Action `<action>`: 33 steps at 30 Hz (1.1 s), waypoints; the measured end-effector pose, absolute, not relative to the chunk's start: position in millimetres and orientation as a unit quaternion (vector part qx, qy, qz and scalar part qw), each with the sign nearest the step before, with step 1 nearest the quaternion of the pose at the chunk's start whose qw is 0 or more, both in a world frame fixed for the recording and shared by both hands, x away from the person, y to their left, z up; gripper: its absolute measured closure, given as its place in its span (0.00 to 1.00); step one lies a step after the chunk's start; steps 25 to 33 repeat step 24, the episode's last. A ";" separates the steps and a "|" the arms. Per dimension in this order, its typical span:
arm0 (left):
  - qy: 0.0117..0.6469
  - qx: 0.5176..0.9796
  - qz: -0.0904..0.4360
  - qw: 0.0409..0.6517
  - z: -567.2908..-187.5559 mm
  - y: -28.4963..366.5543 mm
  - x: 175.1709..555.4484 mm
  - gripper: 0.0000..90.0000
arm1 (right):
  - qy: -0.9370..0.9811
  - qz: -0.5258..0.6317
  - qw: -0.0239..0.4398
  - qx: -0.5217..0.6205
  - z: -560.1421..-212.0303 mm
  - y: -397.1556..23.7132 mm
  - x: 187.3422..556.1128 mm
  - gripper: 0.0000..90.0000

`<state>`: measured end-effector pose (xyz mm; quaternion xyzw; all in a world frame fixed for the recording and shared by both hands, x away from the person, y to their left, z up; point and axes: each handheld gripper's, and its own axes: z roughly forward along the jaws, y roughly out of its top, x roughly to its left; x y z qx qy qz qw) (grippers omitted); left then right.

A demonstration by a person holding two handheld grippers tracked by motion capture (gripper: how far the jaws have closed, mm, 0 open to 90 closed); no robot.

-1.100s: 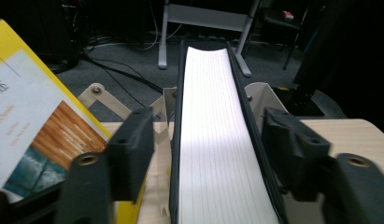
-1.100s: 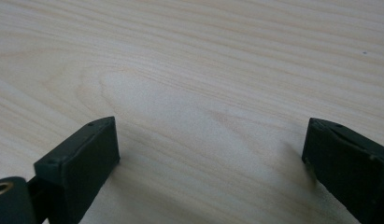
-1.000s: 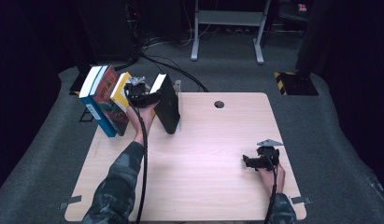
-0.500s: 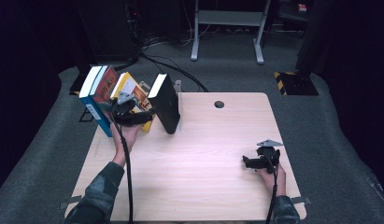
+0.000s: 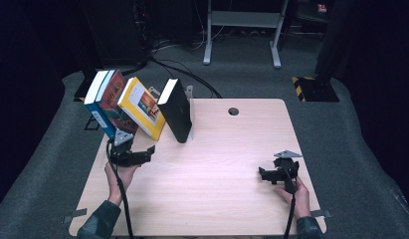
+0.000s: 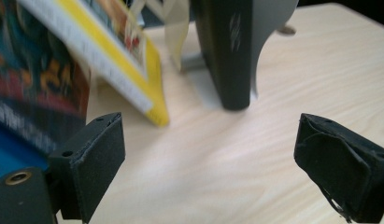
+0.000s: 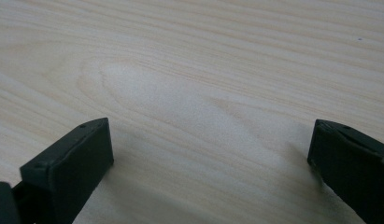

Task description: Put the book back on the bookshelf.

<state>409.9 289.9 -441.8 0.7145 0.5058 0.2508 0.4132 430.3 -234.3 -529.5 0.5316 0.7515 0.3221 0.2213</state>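
Note:
Several books stand at the table's back left. A blue book (image 5: 98,107), a red book (image 5: 115,99) and a yellow book (image 5: 142,109) lean to the left. A black book (image 5: 178,112) leans on a grey metal bookend (image 5: 189,94). My left gripper (image 5: 148,154) hovers low over the table in front of the yellow book, apart from it. Its jaws have just been opening and hold nothing. In the left gripper view the left gripper (image 6: 208,140) faces the yellow book (image 6: 129,60) and the black book (image 6: 227,46). My right gripper (image 5: 261,174) rests open at the near right, and the right gripper (image 7: 210,135) has bare wood between its jaws.
The light wooden table (image 5: 217,199) has a round cable hole (image 5: 234,111) near its far edge. Cables (image 5: 192,74) and a metal stand (image 5: 242,35) lie on the grey floor behind. A yellow-black striped block (image 5: 314,87) sits past the far right corner.
My left hand has drawn back from the books toward the near left and sunk lower, with its jaws spread wider. The books and the right gripper have stayed where they were.

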 end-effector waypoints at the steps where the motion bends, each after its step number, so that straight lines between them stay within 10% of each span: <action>1: 0.509 0.715 0.245 0.411 -447.8 291.2 408.5 0.09 | 0.751 0.323 0.221 0.532 -529.4 -234.2 429.9 0.00; 14: 0.543 0.751 0.205 0.315 -525.0 307.4 397.7 0.06 | 0.750 0.322 0.223 0.534 -529.6 -233.7 426.4 0.00; 33: 0.533 0.745 0.233 0.327 -531.9 306.4 391.4 0.04 | 0.751 0.321 0.221 0.534 -529.4 -233.7 424.9 0.00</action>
